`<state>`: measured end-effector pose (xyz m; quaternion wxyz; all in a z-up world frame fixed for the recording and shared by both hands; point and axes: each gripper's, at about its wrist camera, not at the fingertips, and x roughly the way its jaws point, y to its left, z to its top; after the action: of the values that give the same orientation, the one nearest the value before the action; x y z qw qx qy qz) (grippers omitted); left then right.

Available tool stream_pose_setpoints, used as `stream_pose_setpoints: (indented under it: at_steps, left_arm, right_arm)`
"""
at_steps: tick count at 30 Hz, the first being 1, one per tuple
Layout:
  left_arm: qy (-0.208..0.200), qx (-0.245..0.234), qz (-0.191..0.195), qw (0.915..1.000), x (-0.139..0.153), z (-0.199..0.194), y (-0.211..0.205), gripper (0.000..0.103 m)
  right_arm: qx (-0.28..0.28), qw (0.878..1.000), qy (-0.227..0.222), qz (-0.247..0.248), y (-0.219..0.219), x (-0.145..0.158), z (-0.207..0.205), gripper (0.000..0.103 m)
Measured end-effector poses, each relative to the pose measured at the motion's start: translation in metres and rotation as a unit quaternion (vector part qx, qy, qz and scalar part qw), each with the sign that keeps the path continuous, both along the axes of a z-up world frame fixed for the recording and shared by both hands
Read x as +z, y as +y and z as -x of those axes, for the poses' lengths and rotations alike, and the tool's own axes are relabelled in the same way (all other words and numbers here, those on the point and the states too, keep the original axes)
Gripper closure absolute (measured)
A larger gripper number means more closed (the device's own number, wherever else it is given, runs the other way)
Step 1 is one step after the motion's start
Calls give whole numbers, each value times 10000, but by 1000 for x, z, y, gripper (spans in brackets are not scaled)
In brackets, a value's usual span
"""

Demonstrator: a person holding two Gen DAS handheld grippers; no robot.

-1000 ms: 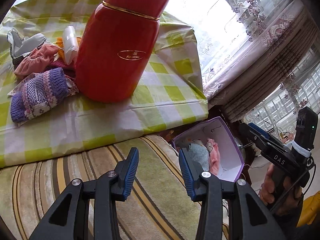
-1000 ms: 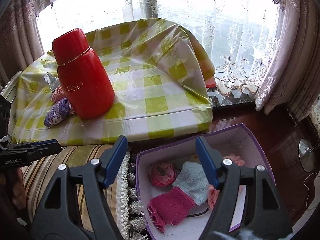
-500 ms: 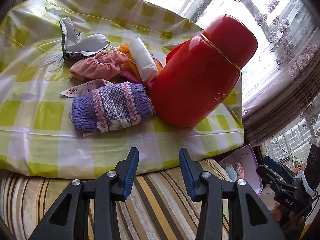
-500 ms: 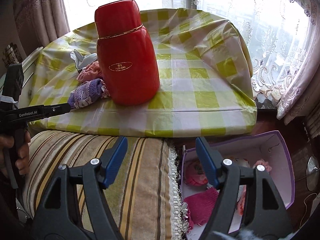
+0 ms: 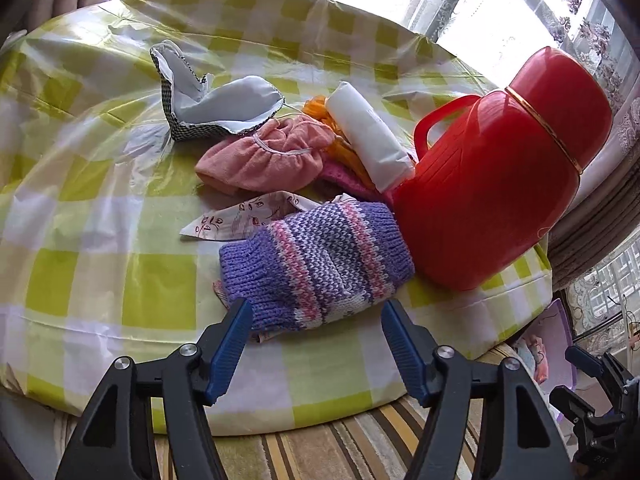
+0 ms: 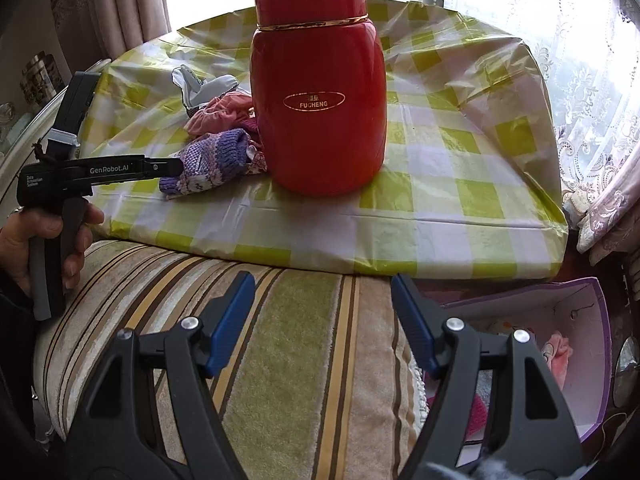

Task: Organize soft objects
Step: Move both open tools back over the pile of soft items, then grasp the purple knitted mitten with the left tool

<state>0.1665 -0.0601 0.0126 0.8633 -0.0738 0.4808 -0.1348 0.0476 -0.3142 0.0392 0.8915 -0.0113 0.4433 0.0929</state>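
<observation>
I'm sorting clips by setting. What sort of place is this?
Most likely a room in a home, by a window. Lace curtains hang behind a table under a checked plastic cloth, a striped cushion lies in front, and a red thermos stands beside small knitted clothes.

I see a purple-and-pink striped knit piece [image 5: 316,268] lying flat nearest me, touching a floral cloth [image 5: 248,218], behind them a crumpled pink cloth [image 5: 264,160], checked-edged white pouch [image 5: 208,108], white roll [image 5: 368,136] on orange yarn [image 5: 340,148]
</observation>
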Motion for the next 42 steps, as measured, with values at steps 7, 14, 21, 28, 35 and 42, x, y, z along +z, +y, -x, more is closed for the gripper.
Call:
stream_pose_setpoints:
  at_steps: [7, 14, 21, 28, 35, 42]
  left_arm:
    - [-321, -877, -932, 9913, -6, -22, -18, 26]
    - [-269, -1164, -984, 9880, -15, -44, -14, 26]
    - [-163, -1426, -849, 9860, -26, -52, -18, 46]
    - [-397, -1503, -953, 9832, -17, -36, -17, 80]
    - [-473, -857, -321, 9947, -6, -28, 21, 83]
    - [-419, 444, 593, 9964, 0, -15, 81, 83]
  right_arm:
    - [118, 9999, 30, 6, 12, -3, -9, 29]
    - [245, 9997, 11, 35, 24, -3, -16, 29]
    - [437, 9990, -36, 80, 40, 0, -24, 29]
    - [652, 9976, -204, 145, 64, 9, -34, 29]
    - [863, 9948, -450, 287, 91, 18, -43, 29]
    - [986, 9918, -657, 475, 113, 26, -56, 29]
